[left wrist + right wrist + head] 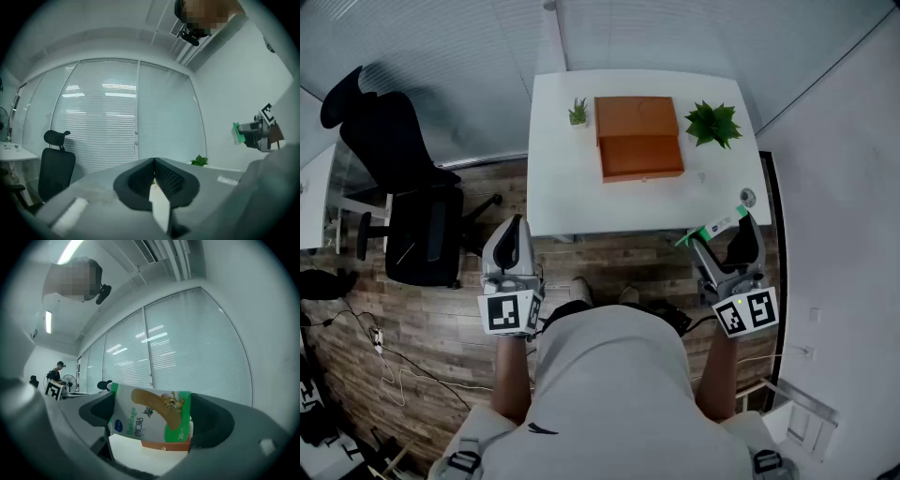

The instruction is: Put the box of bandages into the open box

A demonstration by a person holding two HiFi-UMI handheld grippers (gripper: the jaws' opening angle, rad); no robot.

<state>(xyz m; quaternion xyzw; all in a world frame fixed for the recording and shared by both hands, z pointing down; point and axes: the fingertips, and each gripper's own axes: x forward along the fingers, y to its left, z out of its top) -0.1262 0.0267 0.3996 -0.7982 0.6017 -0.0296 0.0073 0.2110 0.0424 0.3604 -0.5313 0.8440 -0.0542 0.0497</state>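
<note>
**Bandages in hand, box not yet reached**

My right gripper [724, 246] pinches the box of bandages [150, 420] across its width and holds it level, just short of the white table [562, 192]. My left gripper [153, 180] is pressed together on nothing. The orange open box [639, 139] sits mid-table beside a leafy plant [712, 123]. Next, I judge, I need to reach forward over it, lower the bandages in and release.
</note>
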